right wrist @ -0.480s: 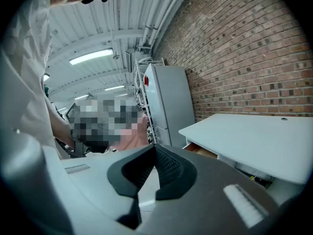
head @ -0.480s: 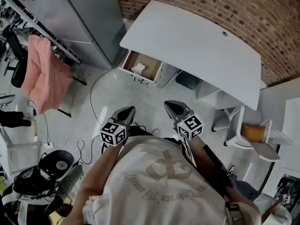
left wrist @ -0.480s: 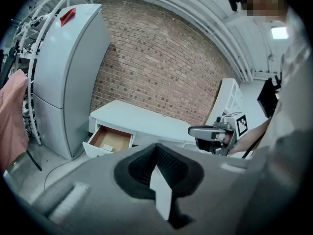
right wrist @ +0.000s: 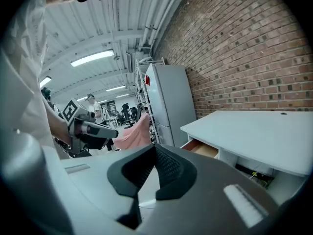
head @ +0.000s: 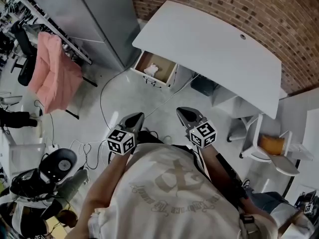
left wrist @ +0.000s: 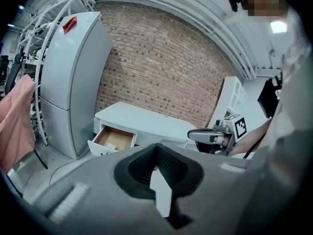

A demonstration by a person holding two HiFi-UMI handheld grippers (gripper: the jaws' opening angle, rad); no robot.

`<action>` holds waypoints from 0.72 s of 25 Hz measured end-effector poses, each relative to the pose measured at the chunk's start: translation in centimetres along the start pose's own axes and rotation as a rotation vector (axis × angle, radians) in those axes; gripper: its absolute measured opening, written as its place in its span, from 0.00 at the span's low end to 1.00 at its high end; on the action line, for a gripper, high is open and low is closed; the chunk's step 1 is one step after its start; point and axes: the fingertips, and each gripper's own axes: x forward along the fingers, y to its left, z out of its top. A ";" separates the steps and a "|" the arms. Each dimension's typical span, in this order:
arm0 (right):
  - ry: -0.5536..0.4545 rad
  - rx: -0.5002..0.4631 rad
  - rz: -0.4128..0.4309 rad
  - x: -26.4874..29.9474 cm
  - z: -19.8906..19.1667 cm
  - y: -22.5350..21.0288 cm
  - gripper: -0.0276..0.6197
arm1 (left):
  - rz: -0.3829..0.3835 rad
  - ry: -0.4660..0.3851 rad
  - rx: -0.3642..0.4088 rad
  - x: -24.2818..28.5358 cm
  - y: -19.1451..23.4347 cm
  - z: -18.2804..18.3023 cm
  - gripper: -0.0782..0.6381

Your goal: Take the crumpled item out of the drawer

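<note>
This is a workshop-like lab hall. It has a bare brick wall (head: pixel 224 4), a ribbed ceiling (right wrist: pixel 112 13) with strip lights (right wrist: pixel 92 58), and a pale hard floor (head: pixel 124 103) crossed by cables (head: pixel 100 101). A tall grey cabinet (left wrist: pixel 68 82), a rack (head: pixel 65 41) hung with pink cloth (head: pixel 52 78), and a white desk (head: pixel 209 49) with an open drawer (head: pixel 166 67) stand by the wall.

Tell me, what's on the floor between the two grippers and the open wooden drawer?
Mostly bare pale grey floor, crossed only by thin dark cables, as the head view shows.
</note>
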 end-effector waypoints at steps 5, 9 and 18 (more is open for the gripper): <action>0.005 -0.004 0.024 0.1 -0.4 0.4 0.05 | 0.032 0.002 0.002 -1.2 -0.4 -0.4 0.11; -0.002 -0.004 0.033 0.8 -0.1 0.3 0.05 | 0.066 -0.011 -0.011 -2.4 0.4 -0.2 0.11; 0.010 0.050 0.010 2.9 -1.2 -1.4 0.05 | 0.090 0.006 -0.040 -1.6 2.2 -1.6 0.11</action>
